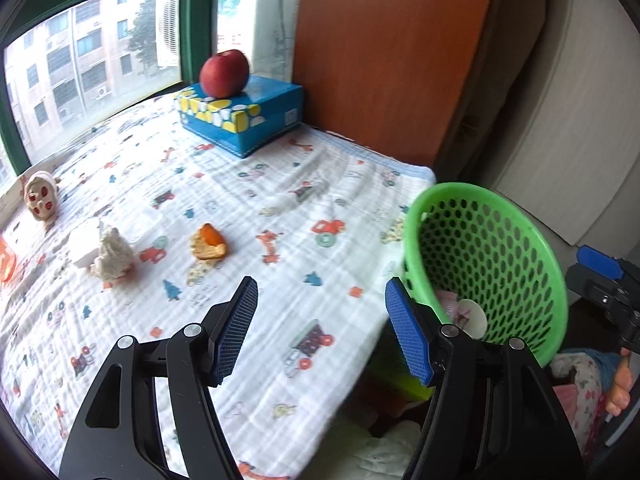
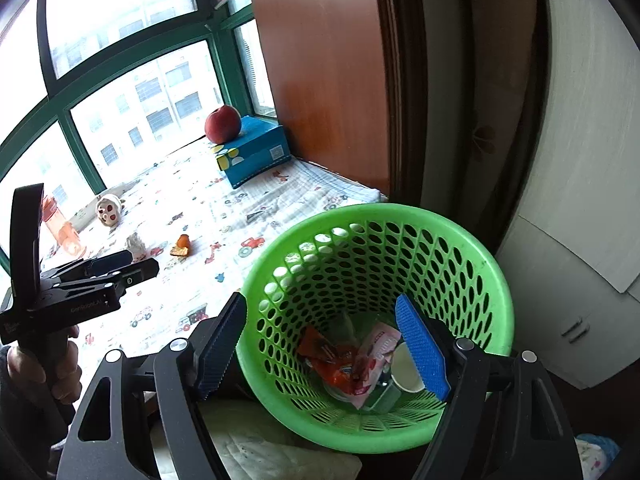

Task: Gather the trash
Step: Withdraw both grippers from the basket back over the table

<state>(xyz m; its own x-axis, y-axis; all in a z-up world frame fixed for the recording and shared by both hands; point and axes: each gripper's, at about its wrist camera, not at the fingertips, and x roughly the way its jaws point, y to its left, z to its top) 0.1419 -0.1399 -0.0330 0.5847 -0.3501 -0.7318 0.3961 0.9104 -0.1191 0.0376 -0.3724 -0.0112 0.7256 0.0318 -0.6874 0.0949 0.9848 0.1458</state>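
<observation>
Orange peel (image 1: 209,245), light and limp, lies left of basket (image 1: 486,258); pinch its edge; both grippers' jaws wide, empty.

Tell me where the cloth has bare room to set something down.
Free: the wide stretch between the orange peel and the green basket, and the near cloth before the left gripper. Crowded: the left end, by the crumpled tissue and small figurine.

orange peel (image 1: 208,245) and crumpled tissue (image 1: 111,255) beside green basket (image 1: 486,264)
</observation>
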